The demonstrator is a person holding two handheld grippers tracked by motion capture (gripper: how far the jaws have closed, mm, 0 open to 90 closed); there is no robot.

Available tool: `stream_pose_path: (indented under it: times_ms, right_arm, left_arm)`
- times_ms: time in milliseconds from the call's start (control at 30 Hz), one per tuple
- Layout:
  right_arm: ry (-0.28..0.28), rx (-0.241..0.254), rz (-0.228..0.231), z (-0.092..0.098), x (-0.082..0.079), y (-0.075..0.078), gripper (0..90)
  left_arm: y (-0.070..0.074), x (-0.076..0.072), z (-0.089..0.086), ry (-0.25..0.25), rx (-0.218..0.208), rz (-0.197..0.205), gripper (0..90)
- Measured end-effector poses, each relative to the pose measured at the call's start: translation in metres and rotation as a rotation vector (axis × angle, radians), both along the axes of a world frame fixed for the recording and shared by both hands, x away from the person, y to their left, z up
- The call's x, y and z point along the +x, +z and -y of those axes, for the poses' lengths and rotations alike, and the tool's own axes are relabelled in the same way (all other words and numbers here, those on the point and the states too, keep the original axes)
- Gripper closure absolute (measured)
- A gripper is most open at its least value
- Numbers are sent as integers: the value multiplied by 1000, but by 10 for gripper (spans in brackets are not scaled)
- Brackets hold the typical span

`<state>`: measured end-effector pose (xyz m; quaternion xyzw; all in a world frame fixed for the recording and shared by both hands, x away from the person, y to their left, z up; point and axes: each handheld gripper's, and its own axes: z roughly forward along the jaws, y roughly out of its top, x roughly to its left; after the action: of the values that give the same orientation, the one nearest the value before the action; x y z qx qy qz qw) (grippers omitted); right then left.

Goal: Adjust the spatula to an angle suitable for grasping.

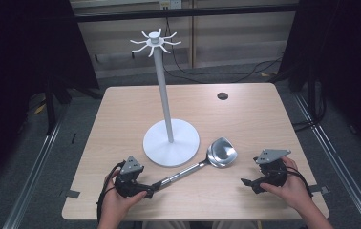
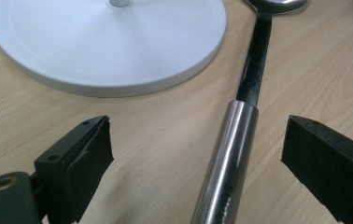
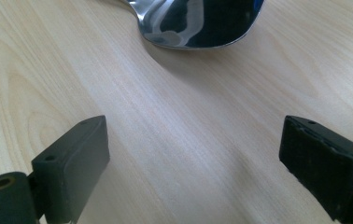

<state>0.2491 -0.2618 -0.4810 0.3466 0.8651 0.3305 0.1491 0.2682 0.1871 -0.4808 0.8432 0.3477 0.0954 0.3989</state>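
A steel ladle (image 1: 221, 152) lies on the wooden table (image 1: 245, 124), its bowl to the right of a white hook stand's round base (image 1: 171, 142) and its handle (image 1: 178, 176) running toward the near left. My left gripper (image 1: 149, 191) rests at the handle's end, open. In the left gripper view the shiny handle (image 2: 230, 154) lies between the two black pads (image 2: 88, 154) without touching either, the left gripper (image 2: 195, 137) low over the wood. My right gripper (image 1: 248, 183) stands open, low over the table right of the bowl. The right gripper (image 3: 193, 140) holds nothing, with the bowl (image 3: 198, 23) ahead.
The stand's thin white pole (image 1: 163, 86) rises to a crown of curved hooks (image 1: 155, 42); its base (image 2: 109, 42) lies just left of the ladle's dark neck. A small dark hole (image 1: 222, 96) sits in the far right of the tabletop. Dark curtains and cables surround the table.
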Motion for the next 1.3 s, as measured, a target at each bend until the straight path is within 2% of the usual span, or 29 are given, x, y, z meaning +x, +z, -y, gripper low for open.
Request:
stream_pose_path:
  times_ms: [67,200,400,600,867,1100,1300]
  right_arm:
    - [1,0,4,0,0,1,77]
    - [1,3,1,-1,0,1,77]
    - [16,5,7,-2,0,2,83]
    - [56,-11,8,-7,0,5,100]
    - [96,-16,14,-19,5,13,119]
    - [156,-33,13,-30,13,20,122]
    - [185,-57,5,-41,21,26,125]
  left_arm:
    - [0,0,0,-7,9,-2,87]
    - [-1,1,0,-5,-5,-8,92]
    - [-1,1,0,-11,0,-14,95]
    - [0,0,1,-4,-7,-7,97]
    - [-1,-1,1,-1,-17,-18,98]
    - [0,-1,-1,4,-22,-10,99]
    - [-1,-1,-2,6,-26,-16,99]
